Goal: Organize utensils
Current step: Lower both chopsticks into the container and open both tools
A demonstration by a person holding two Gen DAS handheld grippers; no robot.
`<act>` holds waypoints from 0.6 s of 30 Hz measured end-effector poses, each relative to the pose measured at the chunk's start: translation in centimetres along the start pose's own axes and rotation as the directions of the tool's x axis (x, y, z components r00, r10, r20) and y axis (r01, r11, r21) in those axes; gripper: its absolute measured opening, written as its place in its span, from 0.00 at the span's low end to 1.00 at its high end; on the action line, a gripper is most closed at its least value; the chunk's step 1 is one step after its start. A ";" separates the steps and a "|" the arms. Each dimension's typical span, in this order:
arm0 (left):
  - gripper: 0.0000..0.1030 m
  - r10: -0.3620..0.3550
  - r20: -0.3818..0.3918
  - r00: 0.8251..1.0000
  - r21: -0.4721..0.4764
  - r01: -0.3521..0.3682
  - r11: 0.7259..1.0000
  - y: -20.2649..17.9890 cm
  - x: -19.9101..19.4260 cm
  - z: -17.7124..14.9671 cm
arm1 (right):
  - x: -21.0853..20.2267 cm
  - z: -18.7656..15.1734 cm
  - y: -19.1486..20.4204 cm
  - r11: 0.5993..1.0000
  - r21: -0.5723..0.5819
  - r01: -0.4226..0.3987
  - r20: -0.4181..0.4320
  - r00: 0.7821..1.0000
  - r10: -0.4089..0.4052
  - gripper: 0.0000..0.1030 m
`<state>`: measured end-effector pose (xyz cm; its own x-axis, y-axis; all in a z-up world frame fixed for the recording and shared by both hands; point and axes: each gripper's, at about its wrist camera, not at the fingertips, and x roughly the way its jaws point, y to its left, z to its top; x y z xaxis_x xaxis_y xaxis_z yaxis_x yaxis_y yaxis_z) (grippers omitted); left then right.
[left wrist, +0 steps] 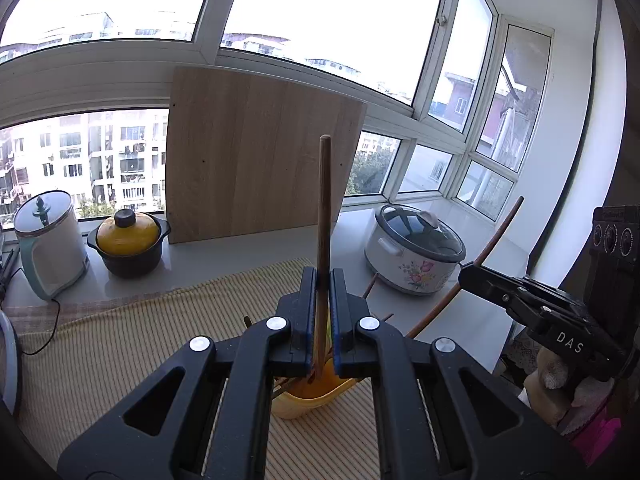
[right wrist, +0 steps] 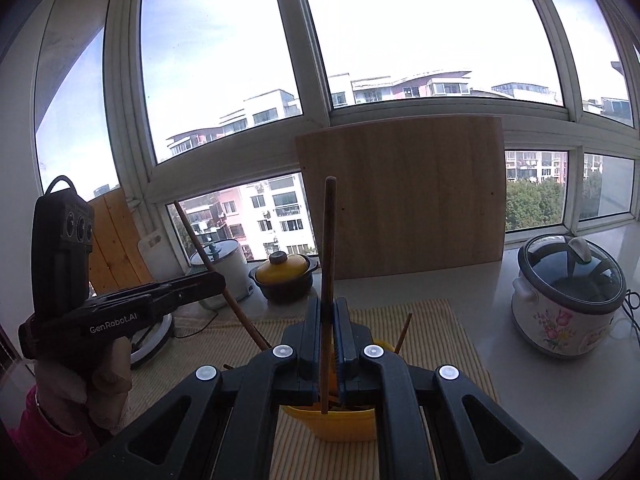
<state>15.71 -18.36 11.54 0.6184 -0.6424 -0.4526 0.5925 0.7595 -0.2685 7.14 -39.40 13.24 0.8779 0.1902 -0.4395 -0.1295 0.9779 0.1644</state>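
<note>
In the left wrist view my left gripper (left wrist: 323, 276) is shut on a brown chopstick (left wrist: 324, 200) that stands nearly upright above a yellow utensil holder (left wrist: 308, 400). My right gripper (right wrist: 328, 304) is shut on a second brown chopstick (right wrist: 330, 232), also upright over the yellow holder (right wrist: 340, 424). Each wrist view shows the other tool from the side: the right gripper (left wrist: 472, 276) with its slanted chopstick (left wrist: 496, 240), the left gripper (right wrist: 216, 280) with its chopstick (right wrist: 196, 244). More sticks (right wrist: 404, 332) poke out of the holder.
The holder stands on a yellow striped mat (left wrist: 120, 340) on a pale counter. Along the window stand a floral rice cooker (left wrist: 412, 252), a black pot with a yellow lid (left wrist: 128, 244), a white kettle (left wrist: 48, 240) and a leaning wooden board (left wrist: 256, 160).
</note>
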 end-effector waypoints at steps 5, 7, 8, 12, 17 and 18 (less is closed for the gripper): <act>0.04 0.038 -0.004 0.999 -0.005 -0.038 0.999 0.5 1.8 0.1 | 1.5 0.1 -0.1 1.000 0.001 0.020 -0.013 1.000 -0.020 0.03; 0.04 0.067 0.002 0.998 0.010 -0.067 0.998 0.4 2.3 0.0 | 2.0 0.1 -0.2 1.000 0.003 0.025 -0.021 0.999 -0.025 0.03; 0.04 0.078 0.004 0.997 0.016 -0.078 0.997 0.4 2.5 0.0 | 2.3 0.0 -0.3 1.000 0.005 0.027 -0.024 0.999 -0.027 0.03; 0.04 0.094 0.001 0.996 0.034 -0.094 0.995 0.1 3.5 -0.3 | 3.4 -0.2 -0.3 0.999 0.002 0.041 -0.036 0.999 -0.040 0.03; 0.04 0.136 0.003 0.991 0.068 -0.135 0.988 -0.3 4.7 -0.8 | 4.8 -0.9 -0.5 0.999 0.006 0.052 -0.066 0.996 -0.052 0.03; 0.04 0.135 0.000 0.991 0.067 -0.134 0.989 -0.3 4.8 -0.9 | 5.0 -1.1 -0.6 0.999 0.010 0.052 -0.072 0.996 -0.051 0.03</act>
<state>18.09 -21.60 8.70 0.6925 -0.5343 -0.4847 0.5371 0.8304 -0.1481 11.05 -38.95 9.96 0.8479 0.1460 -0.5096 -0.0796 0.9855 0.1499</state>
